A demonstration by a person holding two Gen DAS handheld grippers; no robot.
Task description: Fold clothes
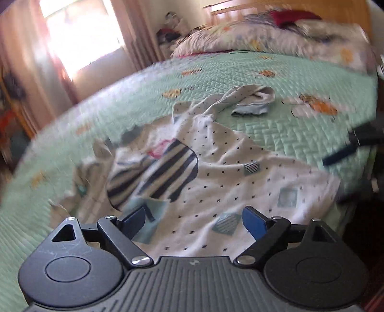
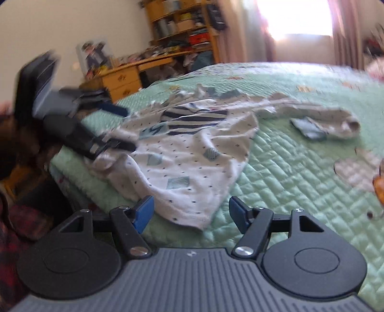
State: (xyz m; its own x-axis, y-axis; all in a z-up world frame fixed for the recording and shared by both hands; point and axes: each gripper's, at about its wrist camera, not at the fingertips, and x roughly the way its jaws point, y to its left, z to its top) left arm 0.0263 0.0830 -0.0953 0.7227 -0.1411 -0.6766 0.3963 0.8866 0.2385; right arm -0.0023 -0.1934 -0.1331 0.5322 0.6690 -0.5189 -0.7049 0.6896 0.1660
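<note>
Garment: white long-sleeved top [image 1: 230,172] with small dark dots, pale blue squares and a navy-striped patch [image 1: 165,172] on the chest, spread unfolded and rumpled across the green quilt [image 1: 288,134], near the bed's edge
Garment, right view: same top [image 2: 192,153], hem corner reaching toward the camera and lying between the blue pads, not touched by them
Sleeve: one sleeve [image 2: 312,115] stretched out away from the body of the top, cuff end bunched, just beside a small folded pale blue cloth [image 2: 308,130]
Small cloth, left view: pale blue piece [image 1: 249,110] beyond the top, next to the bunched sleeve end
Left gripper [image 1: 194,222]: jaws spread wide, nothing between the pads, hovering above the lower part of the top; blurred in the right view as a dark body [image 2: 105,124] over the top's far corner at the bed edge
Right gripper [image 2: 190,212]: jaws apart, pads clear of the fabric, holding nothing, poised at the hem corner; only a dark blurred edge of it [image 1: 355,144] at the right side of the left view
Bed: green quilted cover with orange and white printed motifs, heaped bedding [image 1: 276,40] at the far end
Room: wooden desk [image 2: 134,74] and shelves [image 2: 182,24] beyond the bed, bright curtained window [image 2: 300,19]
Person: red plaid sleeve [image 2: 14,230] at the lower left of the right view
</note>
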